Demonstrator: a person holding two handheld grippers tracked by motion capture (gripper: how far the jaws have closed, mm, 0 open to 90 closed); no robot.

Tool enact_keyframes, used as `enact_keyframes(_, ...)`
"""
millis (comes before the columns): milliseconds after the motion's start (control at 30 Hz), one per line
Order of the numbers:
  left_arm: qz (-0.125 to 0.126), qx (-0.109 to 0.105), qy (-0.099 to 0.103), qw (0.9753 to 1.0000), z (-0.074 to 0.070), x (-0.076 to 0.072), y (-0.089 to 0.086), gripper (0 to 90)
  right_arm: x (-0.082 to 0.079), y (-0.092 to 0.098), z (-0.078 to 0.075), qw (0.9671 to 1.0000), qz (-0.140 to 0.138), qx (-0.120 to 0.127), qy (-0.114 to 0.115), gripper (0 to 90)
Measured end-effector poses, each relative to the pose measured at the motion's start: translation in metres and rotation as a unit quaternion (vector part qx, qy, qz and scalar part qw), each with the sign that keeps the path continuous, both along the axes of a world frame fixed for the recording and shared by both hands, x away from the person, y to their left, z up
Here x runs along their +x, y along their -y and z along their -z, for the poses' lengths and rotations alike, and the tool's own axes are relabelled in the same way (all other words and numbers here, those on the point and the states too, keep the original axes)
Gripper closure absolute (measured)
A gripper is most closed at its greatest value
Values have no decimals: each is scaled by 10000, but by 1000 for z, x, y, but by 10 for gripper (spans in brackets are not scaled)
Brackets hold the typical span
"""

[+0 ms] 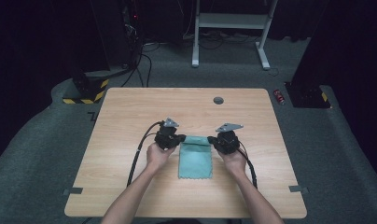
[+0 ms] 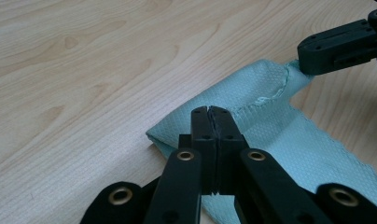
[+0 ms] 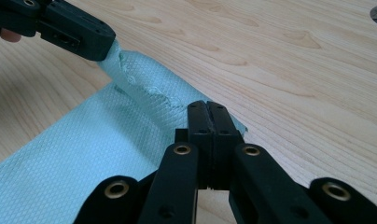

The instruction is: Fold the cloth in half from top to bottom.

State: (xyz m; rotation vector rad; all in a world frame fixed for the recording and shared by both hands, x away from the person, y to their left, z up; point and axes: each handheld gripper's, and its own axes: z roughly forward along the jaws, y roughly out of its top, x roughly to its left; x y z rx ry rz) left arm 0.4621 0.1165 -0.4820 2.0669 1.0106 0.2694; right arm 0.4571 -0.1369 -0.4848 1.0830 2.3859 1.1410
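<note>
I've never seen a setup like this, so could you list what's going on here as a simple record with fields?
Surface: light wooden table
Item: teal woven cloth, folded, lying flat between the hands
Left gripper: jaws shut on the cloth's far left corner
Right gripper: jaws shut on the cloth's far right corner
Cloth's far edge: bunched and slightly lifted between the two grippers
Cloth's near edge: resting on the table
Other feature: round grey cap set in the table top

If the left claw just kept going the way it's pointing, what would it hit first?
Probably the right claw. The left claw, shut on a corner of the teal cloth, points across the cloth's far edge toward it; depth is hard to judge, so it might pass beside it over bare table.
</note>
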Motion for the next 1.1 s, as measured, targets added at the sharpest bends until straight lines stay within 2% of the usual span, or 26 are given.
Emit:
enact_keyframes(67, 34, 42, 22, 10000, 0, -1, 0, 894, -2, 1, 0, 10000, 7, 30, -30, 900)
enact_keyframes(300, 32, -65, 23, 10000, -1, -8, -2, 894, -7, 2, -1, 10000, -46, 75, -9, 899)
enact_keyframes(500, 78, 52, 83, 9999, -1, -13, -2, 893, -12, 1, -2, 9999, -117, 53, 20, 900)
enact_keyframes(1100, 167, 25, 164, 9997, -3, -24, -4, 894, -23, 3, -4, 9996, -199, 189, 10, 900)
